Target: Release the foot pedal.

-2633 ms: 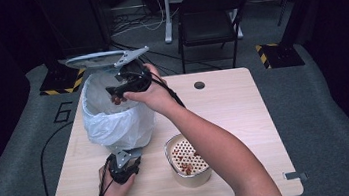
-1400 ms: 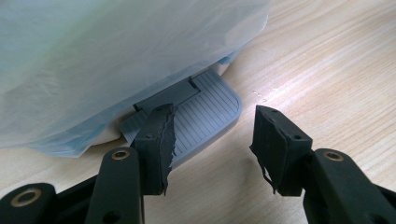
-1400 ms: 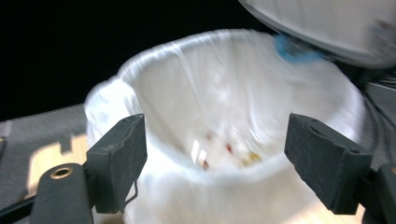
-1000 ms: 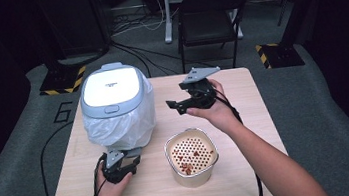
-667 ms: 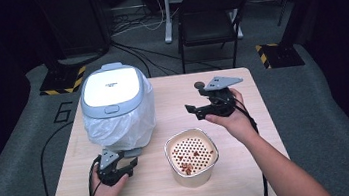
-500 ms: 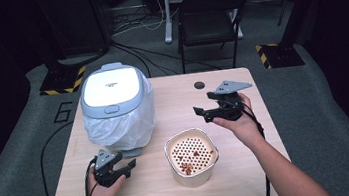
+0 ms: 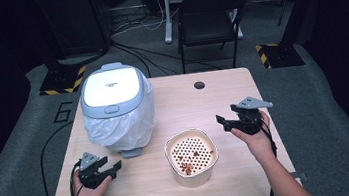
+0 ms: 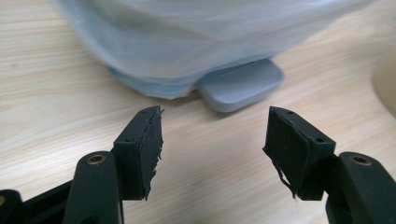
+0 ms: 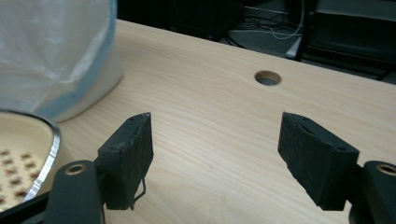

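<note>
Strainer bowl point(image 7: 191, 155) sits near the tabletop's point(image 7: 222, 92) front edge, between both grippers. Left gripper point(image 7: 113, 167) has just been opening, right gripper point(image 7: 221, 121) just been closing a bit; both gape empty, apart from it.

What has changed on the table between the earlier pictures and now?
The bin lid, open earlier, is now shut. The right tongs let go of it and came down at the right of the strainer bowl, jaws just closing, empty. The left tongs, just opening, are empty. Bin and bowl stayed.
</note>
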